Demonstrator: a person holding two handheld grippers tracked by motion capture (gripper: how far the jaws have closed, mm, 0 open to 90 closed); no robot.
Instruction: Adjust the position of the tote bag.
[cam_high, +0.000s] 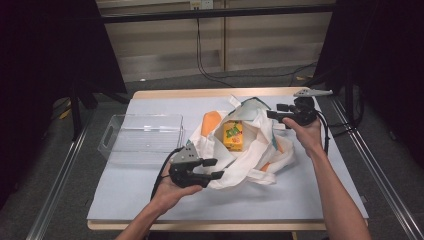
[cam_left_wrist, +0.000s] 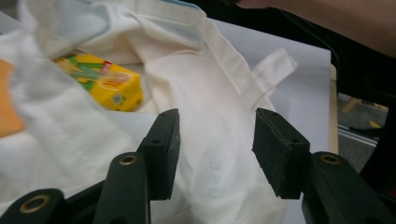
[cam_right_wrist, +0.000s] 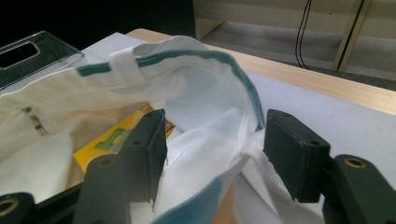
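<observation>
lying open between both claws, the cloth bag holds a yellow carton; left gripper and right gripper both spread, at its edges.

White tote bag crumpled open on table; yellow carton inside.

I'm looking at what reads as a lab or recording studio, not a home. The table has a pale wooden edge and a plain grey sheet laid flat over it. Black curtains hang on both sides. Metal rails run along the floor beside the table. Behind it, a bare panelled wall carries a power socket, with black cables dropping to a grey carpeted floor.
</observation>
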